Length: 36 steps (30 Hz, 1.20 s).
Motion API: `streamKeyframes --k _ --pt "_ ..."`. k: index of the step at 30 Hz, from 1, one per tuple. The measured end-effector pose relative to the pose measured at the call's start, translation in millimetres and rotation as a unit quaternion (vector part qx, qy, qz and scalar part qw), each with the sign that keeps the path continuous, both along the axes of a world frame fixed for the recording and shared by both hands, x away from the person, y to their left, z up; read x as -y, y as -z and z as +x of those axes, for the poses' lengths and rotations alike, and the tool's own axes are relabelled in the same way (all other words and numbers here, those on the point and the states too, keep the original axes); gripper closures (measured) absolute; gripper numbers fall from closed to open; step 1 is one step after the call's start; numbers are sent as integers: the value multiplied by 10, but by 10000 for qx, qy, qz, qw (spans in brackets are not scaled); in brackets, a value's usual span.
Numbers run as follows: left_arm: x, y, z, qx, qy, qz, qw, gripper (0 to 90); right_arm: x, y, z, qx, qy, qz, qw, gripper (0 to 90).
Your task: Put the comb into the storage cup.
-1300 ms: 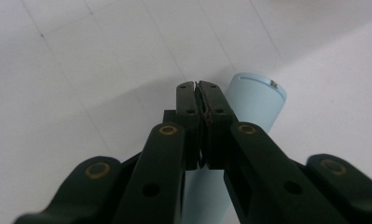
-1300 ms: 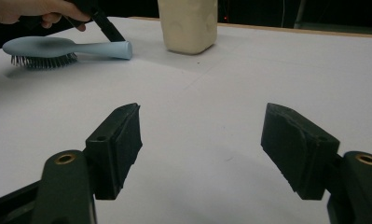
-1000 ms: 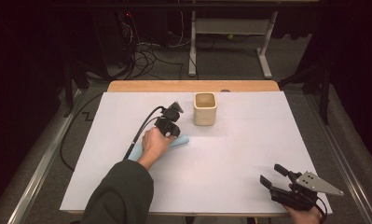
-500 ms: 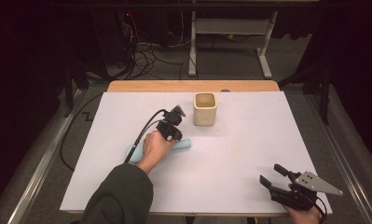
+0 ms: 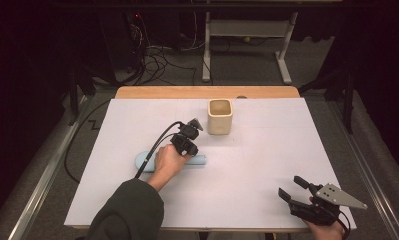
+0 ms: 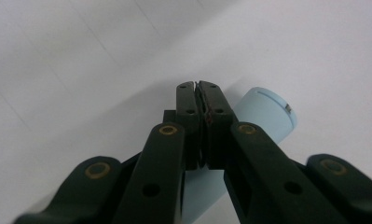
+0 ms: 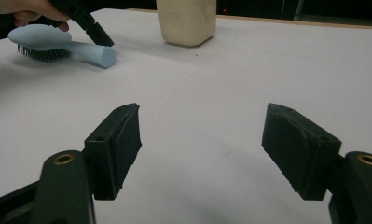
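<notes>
The pale blue plastic hairbrush (image 5: pixel 152 162) lies bristles-down just before the cream square cup (image 5: pixel 220 116), left gripper (image 6: pixel 200 85) pressed together empty over its handle, seemingly to nudge it; right gripper (image 7: pixel 202 140) waits apart.

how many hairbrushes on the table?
1. The light blue hairbrush lies left of centre, under the left gripper, near the cream cup.

tongs (image 5: pixel 191 144) black, brass screws — cable (image 5: pixel 154 150) black — sleeve (image 5: pixel 129 207) dark green
</notes>
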State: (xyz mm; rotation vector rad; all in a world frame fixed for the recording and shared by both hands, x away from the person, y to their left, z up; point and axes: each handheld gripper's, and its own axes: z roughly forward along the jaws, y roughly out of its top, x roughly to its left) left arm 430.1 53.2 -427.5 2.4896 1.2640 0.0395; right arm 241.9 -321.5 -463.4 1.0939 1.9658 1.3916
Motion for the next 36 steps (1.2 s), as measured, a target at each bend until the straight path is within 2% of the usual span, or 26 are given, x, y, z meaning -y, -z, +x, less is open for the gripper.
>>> streamKeyframes --k 10,14,26,32,36 --pt "22 31 -130 13 174 59 9998 875 -1 0 0 -5 -7 4 10000 285" --pt "38 23 -218 75 321 213 9992 880 -2 -4 -5 35 -12 -6 10000 287" --pt "30 36 -385 26 523 146 9985 881 -1 -5 -6 33 -9 12 10000 287" --pt "40 33 -503 161 651 200 9975 880 0 -4 -4 29 -15 21 10000 287" --pt "39 37 -593 153 743 210 9969 880 1 -4 -4 33 -2 21 10000 287"
